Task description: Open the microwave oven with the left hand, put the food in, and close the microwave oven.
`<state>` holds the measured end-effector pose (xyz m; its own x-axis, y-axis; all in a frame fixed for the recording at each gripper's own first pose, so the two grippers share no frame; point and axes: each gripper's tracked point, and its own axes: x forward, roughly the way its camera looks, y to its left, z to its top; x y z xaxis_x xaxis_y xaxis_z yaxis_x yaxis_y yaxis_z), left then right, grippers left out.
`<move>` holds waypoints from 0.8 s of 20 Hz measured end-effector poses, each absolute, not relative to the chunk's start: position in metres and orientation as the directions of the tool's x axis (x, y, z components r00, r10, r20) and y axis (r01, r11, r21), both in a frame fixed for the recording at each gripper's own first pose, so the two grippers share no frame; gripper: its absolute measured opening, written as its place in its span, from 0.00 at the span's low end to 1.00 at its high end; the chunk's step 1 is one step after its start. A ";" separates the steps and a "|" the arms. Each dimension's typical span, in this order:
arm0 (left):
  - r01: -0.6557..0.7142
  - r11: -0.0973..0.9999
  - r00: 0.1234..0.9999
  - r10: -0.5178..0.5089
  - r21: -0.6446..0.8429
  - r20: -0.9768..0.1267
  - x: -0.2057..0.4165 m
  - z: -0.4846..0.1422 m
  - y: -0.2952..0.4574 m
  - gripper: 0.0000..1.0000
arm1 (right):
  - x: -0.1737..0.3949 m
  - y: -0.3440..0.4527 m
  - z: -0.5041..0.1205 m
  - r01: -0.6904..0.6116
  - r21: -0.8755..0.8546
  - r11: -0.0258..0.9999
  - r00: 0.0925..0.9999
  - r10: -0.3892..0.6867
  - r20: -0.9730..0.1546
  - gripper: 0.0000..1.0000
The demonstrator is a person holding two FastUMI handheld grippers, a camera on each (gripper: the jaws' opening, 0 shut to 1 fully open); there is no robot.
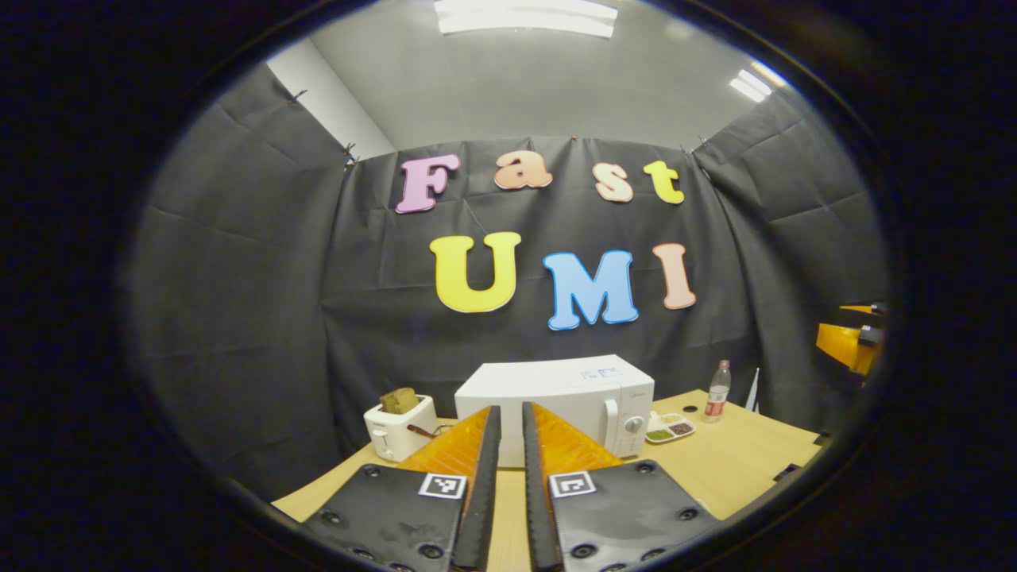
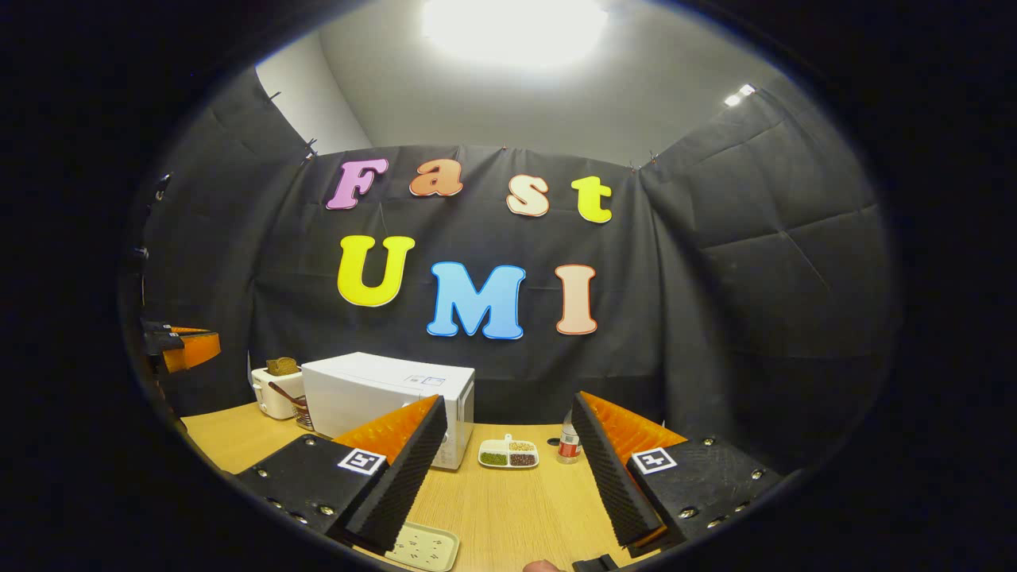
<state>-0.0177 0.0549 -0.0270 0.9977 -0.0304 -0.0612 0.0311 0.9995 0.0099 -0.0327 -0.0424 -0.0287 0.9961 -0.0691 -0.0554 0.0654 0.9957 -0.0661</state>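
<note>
Left gripper (image 1: 508, 477) has its fingers nearly together with just a thin gap, nothing between them. Right gripper (image 2: 508, 469) is spread wide and empty, with a small tray (image 2: 423, 546) on the worktop (image 2: 516, 508) near it. Farther back sits the microwave (image 1: 572, 389), door shut, a toaster (image 1: 397, 427) on its left, a snack dish (image 1: 670, 427) and a bottle (image 1: 717, 391) on its right.

Both views face microwave (image 1: 556, 405) (image 2: 389, 401) across table (image 1: 739, 461) (image 2: 508, 508); left gripper view nearer.
</note>
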 end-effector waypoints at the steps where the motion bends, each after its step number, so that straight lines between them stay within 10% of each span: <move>1: 0.037 0.999 0.998 -0.036 0.005 -0.056 -0.022 -0.025 0.055 0.38 | -0.035 -0.040 -0.030 0.068 -0.069 0.995 0.996 -0.072 -0.061 0.96; 7: 0.046 0.999 0.999 -0.046 0.018 0.000 -0.046 -0.010 0.049 0.95 | -0.045 -0.024 -0.018 0.074 -0.061 0.995 0.996 -0.077 -0.041 0.96; 16: 0.022 0.999 1.000 -0.023 0.028 0.017 -0.046 0.001 0.056 0.99 | -0.047 0.000 -0.019 0.035 -0.010 0.999 0.998 -0.036 -0.050 0.96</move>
